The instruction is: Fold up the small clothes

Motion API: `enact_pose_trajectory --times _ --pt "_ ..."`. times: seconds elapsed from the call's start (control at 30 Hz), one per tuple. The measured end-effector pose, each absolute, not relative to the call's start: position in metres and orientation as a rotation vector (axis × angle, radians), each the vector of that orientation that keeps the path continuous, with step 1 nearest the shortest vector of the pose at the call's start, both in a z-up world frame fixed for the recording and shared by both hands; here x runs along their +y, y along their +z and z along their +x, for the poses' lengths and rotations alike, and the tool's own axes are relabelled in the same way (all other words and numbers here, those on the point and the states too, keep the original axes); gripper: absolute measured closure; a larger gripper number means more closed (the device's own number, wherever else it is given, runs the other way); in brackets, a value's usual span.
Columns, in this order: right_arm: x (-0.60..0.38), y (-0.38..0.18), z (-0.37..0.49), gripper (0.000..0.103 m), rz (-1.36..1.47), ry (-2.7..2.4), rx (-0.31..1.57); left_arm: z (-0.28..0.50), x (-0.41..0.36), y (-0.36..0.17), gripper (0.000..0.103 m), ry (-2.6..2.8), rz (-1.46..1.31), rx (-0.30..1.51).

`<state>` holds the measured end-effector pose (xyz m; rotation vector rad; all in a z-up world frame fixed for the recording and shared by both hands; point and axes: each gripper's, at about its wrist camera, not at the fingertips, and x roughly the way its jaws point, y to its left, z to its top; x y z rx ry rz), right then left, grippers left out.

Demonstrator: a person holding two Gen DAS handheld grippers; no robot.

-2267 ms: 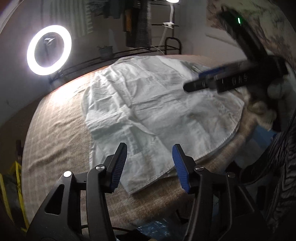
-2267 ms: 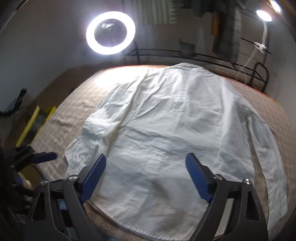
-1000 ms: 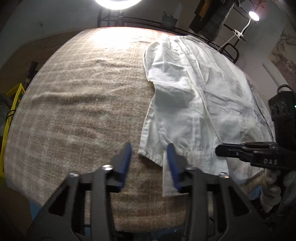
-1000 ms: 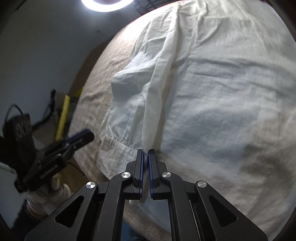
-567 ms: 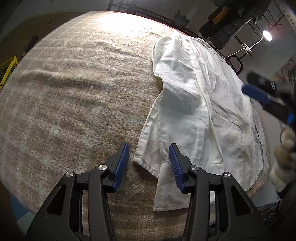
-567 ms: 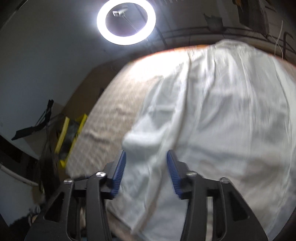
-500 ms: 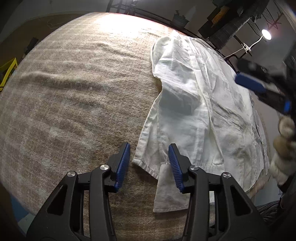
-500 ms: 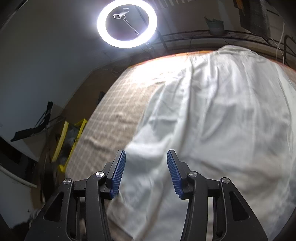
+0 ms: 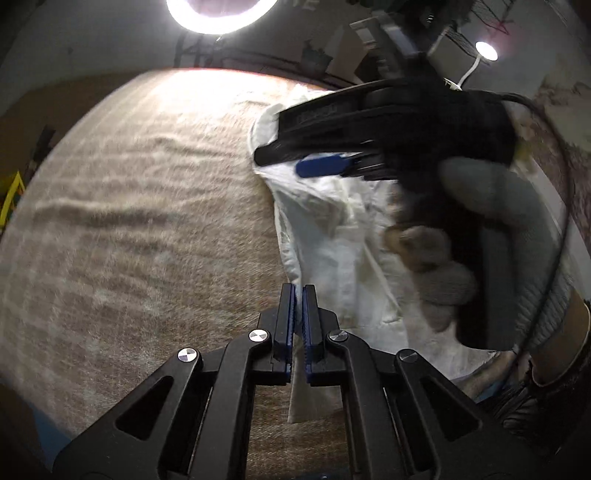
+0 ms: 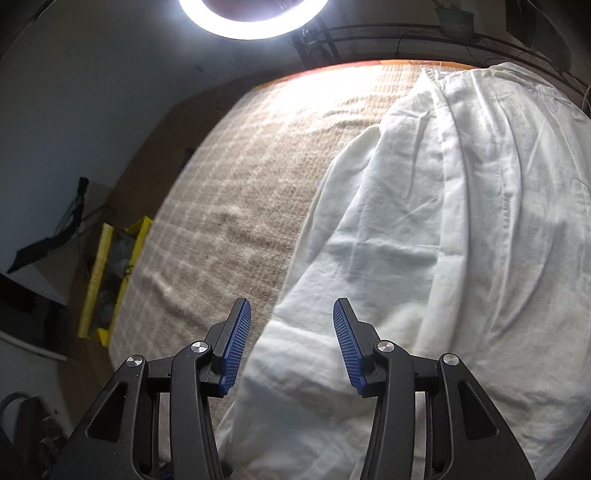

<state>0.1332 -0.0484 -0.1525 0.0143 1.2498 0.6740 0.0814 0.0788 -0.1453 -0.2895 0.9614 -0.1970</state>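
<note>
Landmark: white shirt, lying on the tan checked blanket.

Left wrist view. Blanket fills the ground to the left of the shirt. Left gripper sits at the shirt's left edge, near its lower end. Blue pads nearly together, only a thin slit between them. A strip of white cloth runs down through that slit, so the pads are clamped on the shirt's edge. Right gripper crosses above the shirt's upper part, blurred; it is carried by a gloved hand to the right. One blue pad shows, but the spread of the fingers cannot be read here. Ring light is beyond the shirt's far end, and a small lamp is off to its upper right.

Right wrist view. A yellow-edged crate stands on the floor, well to the left of the shirt, past the blanket edge. Right gripper hangs over the shirt's near left edge, fingers spread wide and holding nothing. Left pad over the blanket just beside the cloth, right pad over the cloth. Shirt is rumpled, with long folds running away towards the ring light.
</note>
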Motion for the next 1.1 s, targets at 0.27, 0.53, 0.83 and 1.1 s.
enact_pose_trajectory --times 0.27,0.53,0.83,1.1 --pt "-0.038 -0.163 0.127 0.056 -0.114 0.670 1.257 0.076 0.053 -0.134 0.102 -0.226 -0.198 0.929" --pt "-0.072 -0.161 0.138 0.099 -0.008 0.658 1.247 0.074 0.029 -0.122 0.102 -0.249 -0.158 0.905" --pt "-0.203 -0.137 0.154 0.101 0.462 0.626 1.105 0.059 -0.033 -0.104 0.102 -0.348 0.008 0.844" --pt "-0.256 -0.155 0.150 0.101 0.446 0.509 1.151 0.053 -0.080 -0.115 0.102 -0.439 0.072 0.908"
